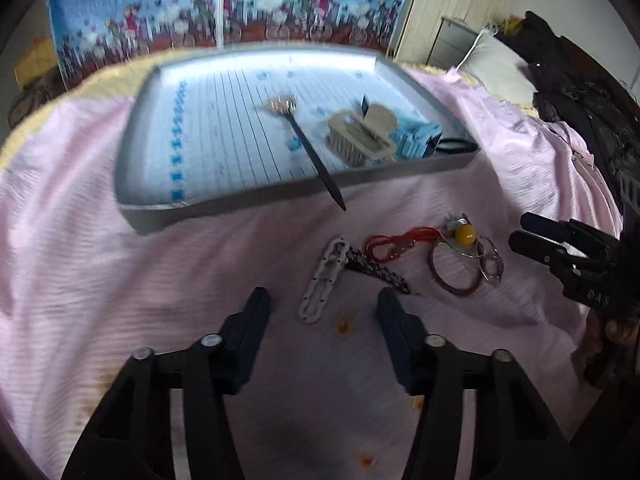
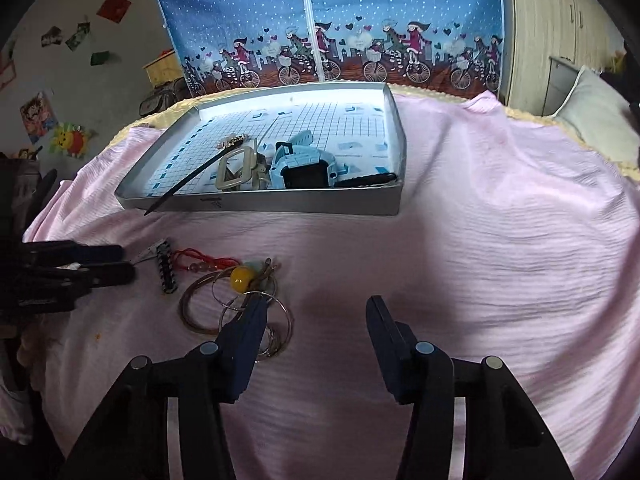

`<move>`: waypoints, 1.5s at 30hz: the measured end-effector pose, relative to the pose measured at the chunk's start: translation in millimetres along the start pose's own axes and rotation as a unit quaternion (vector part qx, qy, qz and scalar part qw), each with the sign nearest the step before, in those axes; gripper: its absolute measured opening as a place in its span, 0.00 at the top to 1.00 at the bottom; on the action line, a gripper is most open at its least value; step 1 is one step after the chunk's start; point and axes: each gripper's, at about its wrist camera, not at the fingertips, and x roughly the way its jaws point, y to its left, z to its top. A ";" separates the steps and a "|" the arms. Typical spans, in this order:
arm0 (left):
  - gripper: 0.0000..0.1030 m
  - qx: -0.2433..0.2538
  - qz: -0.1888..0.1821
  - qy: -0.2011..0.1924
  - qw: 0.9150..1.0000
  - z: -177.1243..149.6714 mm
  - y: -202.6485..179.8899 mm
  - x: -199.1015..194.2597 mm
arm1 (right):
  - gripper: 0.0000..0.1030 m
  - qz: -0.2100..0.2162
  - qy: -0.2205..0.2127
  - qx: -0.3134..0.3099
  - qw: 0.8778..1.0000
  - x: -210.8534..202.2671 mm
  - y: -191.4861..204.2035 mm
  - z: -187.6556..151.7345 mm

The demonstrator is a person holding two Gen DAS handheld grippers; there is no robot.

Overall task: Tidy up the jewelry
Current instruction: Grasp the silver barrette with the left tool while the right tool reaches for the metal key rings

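hovering over the pink bedsheet (image 1: 120, 260), the left gripper (image 1: 324, 300) has its jaws spread wide with nothing between them, a white hair clip (image 1: 322, 284) at its 12 o'clock. the right gripper (image 2: 316, 312) is likewise spread and empty, metal rings (image 2: 256, 312) at its 10 o'clock, the grey tray (image 2: 280, 202) at 12.

Left claw (image 1: 324, 300), fingers spread, above white hair clip (image 1: 322, 286) on pink cloth (image 1: 120, 280), near grey tray (image 1: 160, 216).
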 end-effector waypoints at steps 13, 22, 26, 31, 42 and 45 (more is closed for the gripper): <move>0.91 -0.099 -0.029 0.001 0.995 2.6 12.5 10.2 | 0.79 0.045 0.016 0.033 0.998 10.1 -11.6 -3.3; 0.99 -0.150 -0.069 -0.032 0.986 -14.0 20.1 -5.8 | 0.79 0.053 0.013 0.002 0.999 14.9 2.3 -3.6; 0.99 -0.127 -0.055 -0.034 0.990 -15.2 10.3 -8.3 | 0.79 0.046 0.021 -0.003 0.999 25.6 5.4 -0.9; 0.99 -0.123 -0.054 -0.043 0.990 -17.5 5.5 -6.5 | 0.83 0.046 0.043 0.000 0.998 33.3 5.4 -1.7; 0.99 -0.103 -0.057 -0.080 0.990 -14.0 -17.8 -16.0 | 0.96 0.084 -0.014 0.034 0.996 1.8 -3.5 5.6; 0.99 -0.103 -0.071 -0.086 0.988 -12.1 -24.1 -19.5 | 0.96 0.089 -0.033 0.047 0.994 -7.0 -8.8 9.1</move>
